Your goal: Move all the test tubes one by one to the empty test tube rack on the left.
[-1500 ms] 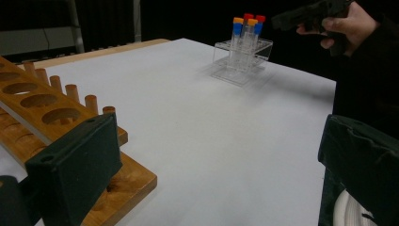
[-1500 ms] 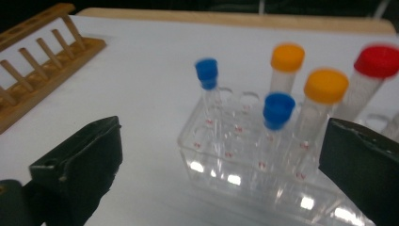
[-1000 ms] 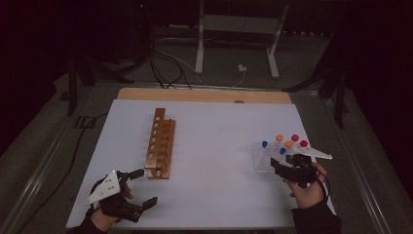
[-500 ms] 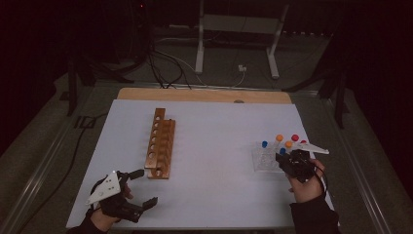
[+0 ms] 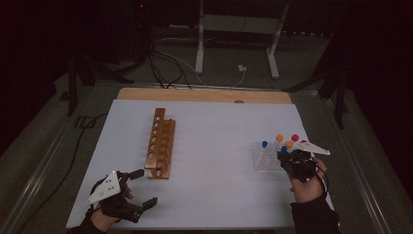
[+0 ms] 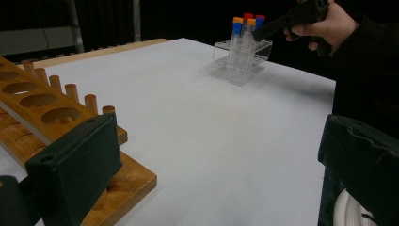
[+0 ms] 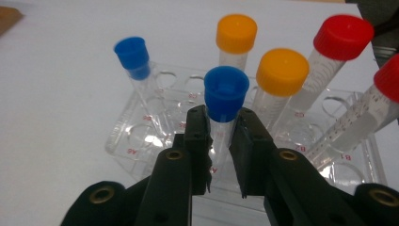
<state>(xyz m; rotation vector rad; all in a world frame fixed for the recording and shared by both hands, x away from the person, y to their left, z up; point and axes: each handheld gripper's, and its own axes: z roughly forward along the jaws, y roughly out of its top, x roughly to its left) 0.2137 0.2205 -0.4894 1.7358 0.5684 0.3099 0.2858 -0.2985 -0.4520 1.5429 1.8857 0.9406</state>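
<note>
Where right tongs (image 7: 220, 136) stood wider a second ago, black jaws have just closed onto blue-capped tube (image 7: 224, 106), clear plastic, upright in transparent rack (image 7: 141, 141) at counter's (image 5: 219, 146) right edge. Left tongs (image 5: 139, 187) gape empty beside wooden holed rack (image 5: 160, 144). Hands unmoved.

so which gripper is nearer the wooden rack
Left. The left gripper sits just off the near end of the wooden rack, jaws open. The right gripper is far across the table, shut on a blue-capped tube in the clear rack.
</note>
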